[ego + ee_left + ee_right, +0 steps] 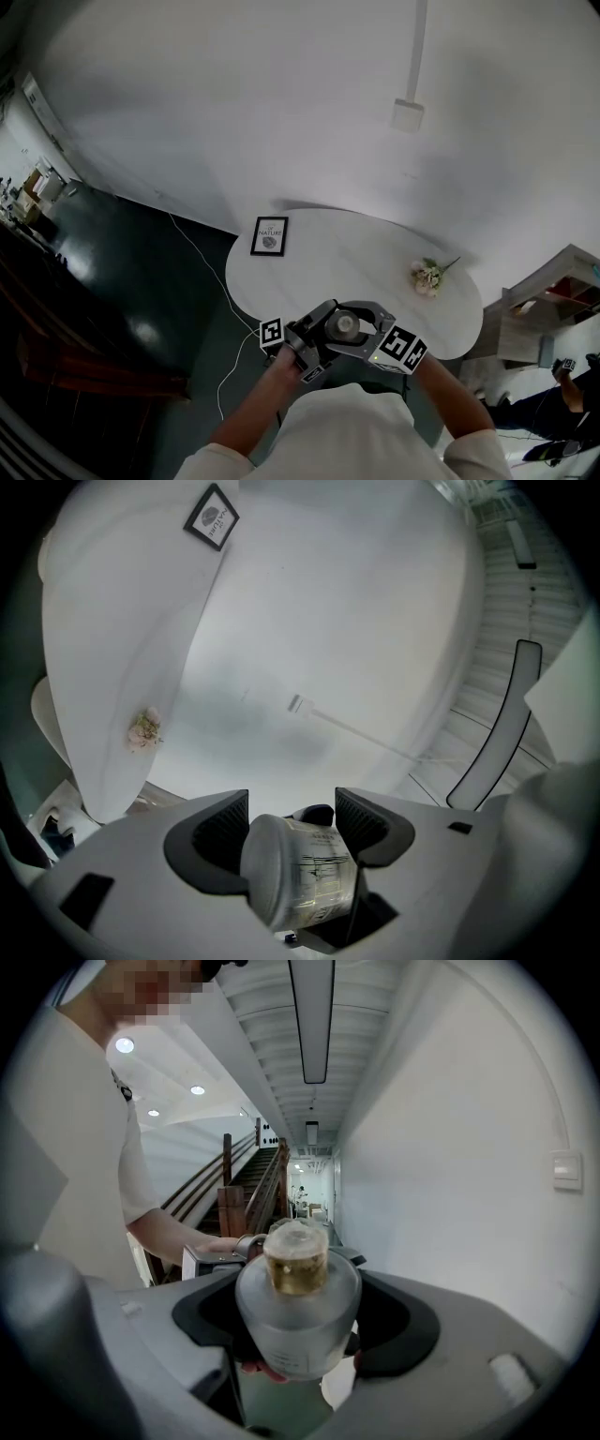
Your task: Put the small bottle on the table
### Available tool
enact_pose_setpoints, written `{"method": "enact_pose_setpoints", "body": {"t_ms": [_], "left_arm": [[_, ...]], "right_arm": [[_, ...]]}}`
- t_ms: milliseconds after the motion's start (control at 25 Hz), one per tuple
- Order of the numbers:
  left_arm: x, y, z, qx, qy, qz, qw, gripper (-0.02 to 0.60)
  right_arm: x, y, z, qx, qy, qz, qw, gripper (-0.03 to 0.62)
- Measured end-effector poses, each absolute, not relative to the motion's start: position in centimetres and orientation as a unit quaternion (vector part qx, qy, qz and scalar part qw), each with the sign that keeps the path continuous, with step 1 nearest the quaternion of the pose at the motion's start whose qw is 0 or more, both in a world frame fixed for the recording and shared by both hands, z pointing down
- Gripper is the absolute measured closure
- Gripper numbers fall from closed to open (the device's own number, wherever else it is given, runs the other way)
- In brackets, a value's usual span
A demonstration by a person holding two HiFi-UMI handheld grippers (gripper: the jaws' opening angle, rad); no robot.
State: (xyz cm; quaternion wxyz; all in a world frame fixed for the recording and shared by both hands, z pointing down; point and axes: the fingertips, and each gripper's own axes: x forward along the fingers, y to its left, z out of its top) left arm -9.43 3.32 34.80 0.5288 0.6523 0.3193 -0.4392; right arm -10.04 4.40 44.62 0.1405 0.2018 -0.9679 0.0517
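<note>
The small frosted bottle (344,325) with a gold cap is held in the air over the near edge of the round white table (356,246). My left gripper (314,343) and right gripper (371,335) meet around it from either side. In the left gripper view the bottle (300,878) lies with its flat base toward the camera, and the left gripper (292,825) is closed on its labelled body. In the right gripper view the bottle (298,1321) fills the gap of the right gripper (298,1309), cap pointing away.
A black-framed picture (270,235) lies at the table's far left and a small bunch of flowers (427,277) at its right. A cable runs across the dark floor at the left. White shelves (553,300) stand at the right, and a white wall rises behind the table.
</note>
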Motion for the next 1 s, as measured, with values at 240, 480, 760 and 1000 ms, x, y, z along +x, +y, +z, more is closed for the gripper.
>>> {"method": "enact_pose_setpoints", "body": {"t_ms": [240, 480, 760, 1000], "left_arm": [[-9.3, 0.9, 34.8, 0.652, 0.322, -0.436, 0.529, 0.302], [-8.6, -1.4, 35.2, 0.650, 0.315, -0.441, 0.533, 0.302], [-6.5, -5.4, 35.5, 0.656, 0.299, -0.451, 0.526, 0.302], [-4.4, -8.8, 35.6, 0.659, 0.283, -0.462, 0.522, 0.302]], "right_arm": [[-10.0, 2.0, 44.6, 0.209, -0.966, 0.051, 0.143, 0.244], [-9.2, -0.2, 45.1, 0.200, -0.967, 0.057, 0.147, 0.244], [-7.3, -4.0, 45.1, 0.179, -0.971, 0.054, 0.145, 0.245], [-5.3, -7.3, 44.6, 0.165, -0.976, 0.054, 0.130, 0.246]]}}
